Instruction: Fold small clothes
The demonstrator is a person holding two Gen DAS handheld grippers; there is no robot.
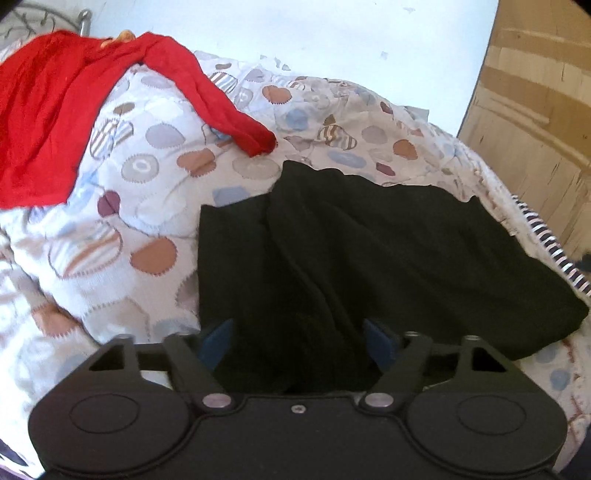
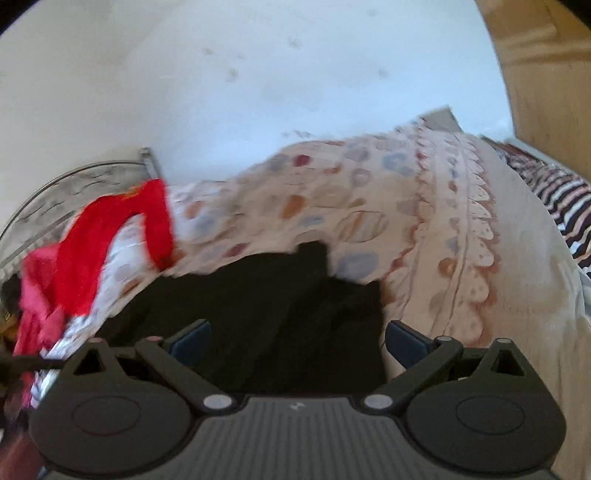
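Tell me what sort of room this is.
Most likely a bedroom: a patterned quilt covers what looks like a bed against a plain wall, with a red garment and a black garment laid on it.

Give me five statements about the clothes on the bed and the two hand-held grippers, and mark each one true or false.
1. The black garment lies on a patterned quilt. True.
2. The red garment sits between the fingers of the left hand-held gripper. False: it lies apart, further up the bed; black cloth lies between those fingers.
3. The right hand-held gripper has its jaws spread wide. True.
4. The red garment is neatly folded into a square. False: it lies loose and crumpled.
5. The wall behind the bed is dark green. False: it is pale, nearly white.
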